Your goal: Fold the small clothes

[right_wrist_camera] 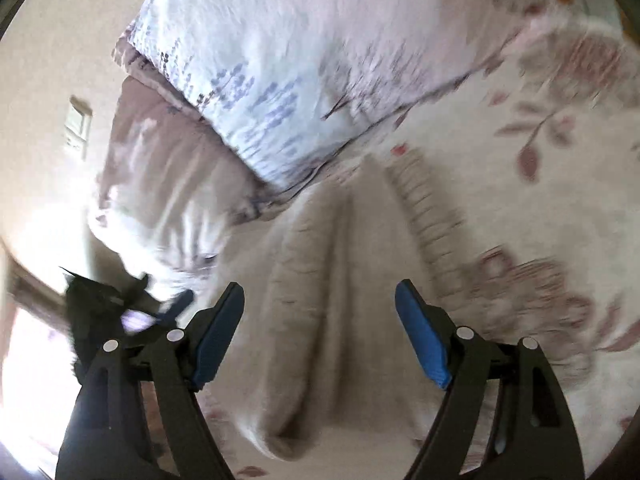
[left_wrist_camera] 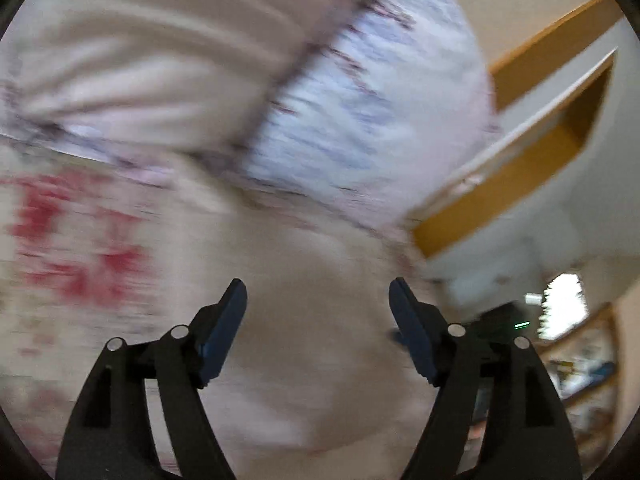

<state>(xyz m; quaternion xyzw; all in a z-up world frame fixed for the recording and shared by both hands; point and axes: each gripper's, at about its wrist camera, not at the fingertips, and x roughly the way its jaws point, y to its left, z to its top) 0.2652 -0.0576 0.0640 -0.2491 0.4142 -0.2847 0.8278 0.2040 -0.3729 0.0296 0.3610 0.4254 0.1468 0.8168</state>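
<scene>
Two grippers are seen above a beige garment (right_wrist_camera: 340, 300) that lies on a floral bedspread (right_wrist_camera: 560, 208). The garment is pale, soft and knitted, with a ribbed edge along one side and long lengthwise folds; it is spread just below a pillow (right_wrist_camera: 280, 80) printed with lilac sprigs. The left gripper (left_wrist_camera: 318, 312) has its jaws set wide apart, nothing between the blue pads, blurred beige cloth beneath. The right gripper (right_wrist_camera: 320, 312) is likewise spread wide and empty, directly over the garment's folds, near the pillow's lower corner
</scene>
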